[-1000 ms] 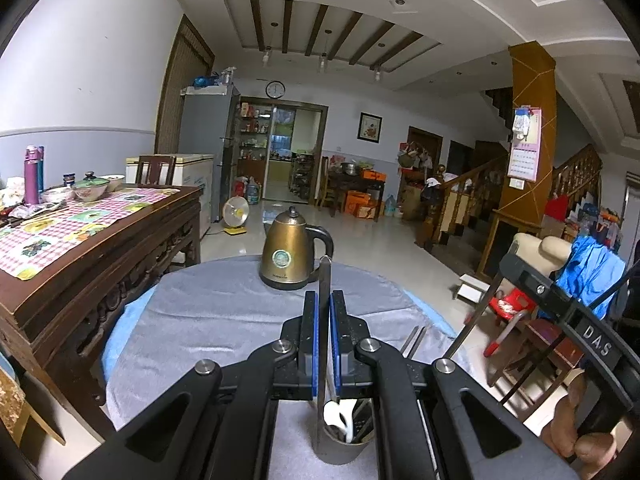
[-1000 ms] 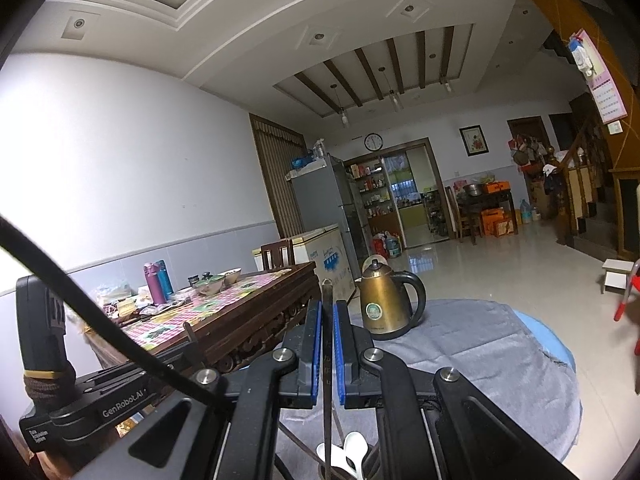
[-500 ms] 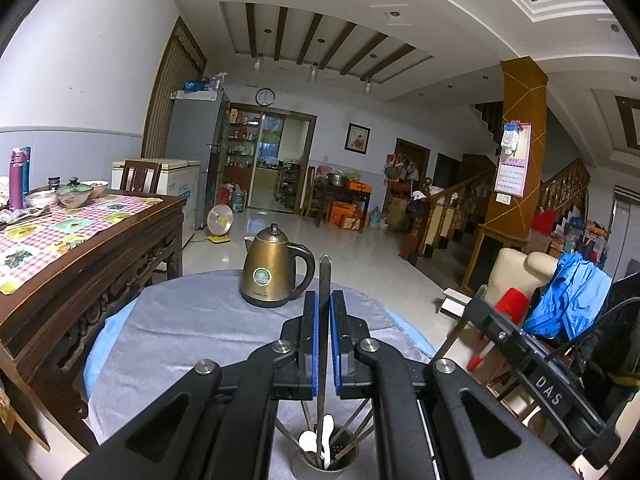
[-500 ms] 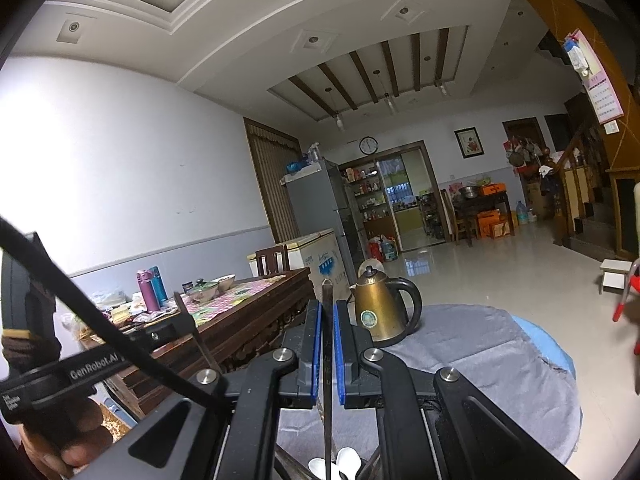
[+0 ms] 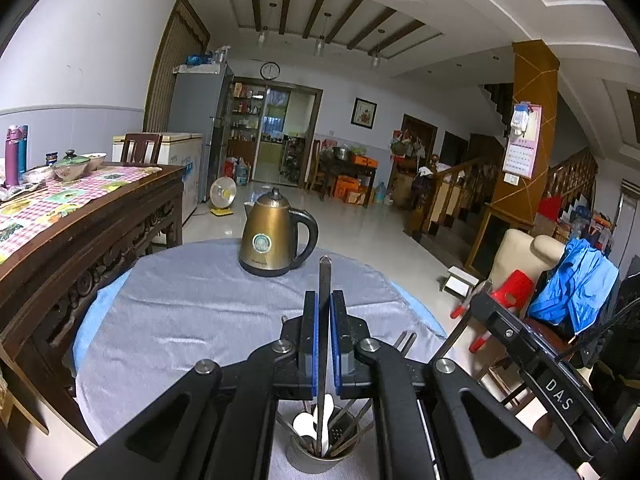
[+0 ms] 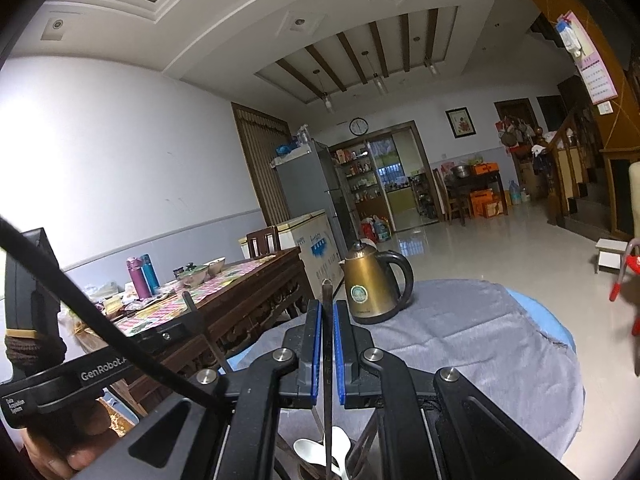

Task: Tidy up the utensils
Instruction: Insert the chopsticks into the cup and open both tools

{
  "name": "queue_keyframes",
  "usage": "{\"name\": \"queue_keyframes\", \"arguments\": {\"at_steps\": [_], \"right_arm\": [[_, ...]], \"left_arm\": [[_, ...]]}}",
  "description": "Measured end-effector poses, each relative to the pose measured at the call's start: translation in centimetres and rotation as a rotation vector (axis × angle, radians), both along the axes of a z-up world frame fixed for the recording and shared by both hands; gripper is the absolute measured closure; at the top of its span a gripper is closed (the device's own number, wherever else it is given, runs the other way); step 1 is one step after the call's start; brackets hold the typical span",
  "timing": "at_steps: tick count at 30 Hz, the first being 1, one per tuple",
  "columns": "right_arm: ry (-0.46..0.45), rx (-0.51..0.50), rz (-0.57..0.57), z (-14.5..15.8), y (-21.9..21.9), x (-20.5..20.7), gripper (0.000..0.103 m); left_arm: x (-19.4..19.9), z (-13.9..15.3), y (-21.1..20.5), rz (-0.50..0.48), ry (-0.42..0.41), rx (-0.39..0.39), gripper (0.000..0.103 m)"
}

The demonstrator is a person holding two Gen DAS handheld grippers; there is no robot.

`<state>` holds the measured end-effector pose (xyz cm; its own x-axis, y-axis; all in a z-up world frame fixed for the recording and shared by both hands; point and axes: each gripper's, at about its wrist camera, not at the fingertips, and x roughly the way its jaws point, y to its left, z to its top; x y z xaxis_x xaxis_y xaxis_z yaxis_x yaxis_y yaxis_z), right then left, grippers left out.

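Left wrist view: left gripper (image 5: 323, 312) clamped on a dark chopstick (image 5: 323, 344), held upright between the blue pads (image 5: 311, 340). Its lower end dips into a metal cup (image 5: 316, 460) on the near edge of the round tabletop (image 5: 180, 320). Cup holds white spoons (image 5: 304, 426) and several other thin sticks leaning outward. Tabletop covered by a grey cloth (image 5: 200, 304); brass-coloured kettle (image 5: 272, 236) with black handle stands at the far side, well apart from the cup. Right gripper's body crosses the right of this view.

Right wrist view: right gripper (image 6: 328, 322) likewise clamped on a second dark chopstick (image 6: 328, 360), upright, tip poking above the pads. Its lower end runs down among white spoons (image 6: 316, 454) at the bottom edge; cup rim mostly hidden here. Kettle (image 6: 370, 284) sits beyond, on the cloth. Person's hand (image 6: 60, 444) grips the left gripper's handle at lower left. Long wooden table (image 6: 240, 292) with checked cloth, bottles and bowls stands beside the round tabletop.
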<state>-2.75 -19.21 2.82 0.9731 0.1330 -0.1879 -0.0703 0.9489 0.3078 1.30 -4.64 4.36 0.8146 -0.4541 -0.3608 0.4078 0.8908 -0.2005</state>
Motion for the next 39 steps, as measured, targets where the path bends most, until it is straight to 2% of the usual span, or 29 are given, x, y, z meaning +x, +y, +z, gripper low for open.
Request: {"name": "queue_keyframes", "arguments": {"at_steps": [17,39], "right_arm": [[0.067,0.01,0.024,-1.6,0.0,0.7,0.096],[0.081,0.005,0.04,-1.8,0.9,1.2,0.096]], "left_arm": [[0.4,-1.3,-0.9,0.016,0.049,0.029,0.097],[0.6,-2.5,0.5,0.045,0.09,0.027,0.097]]}}
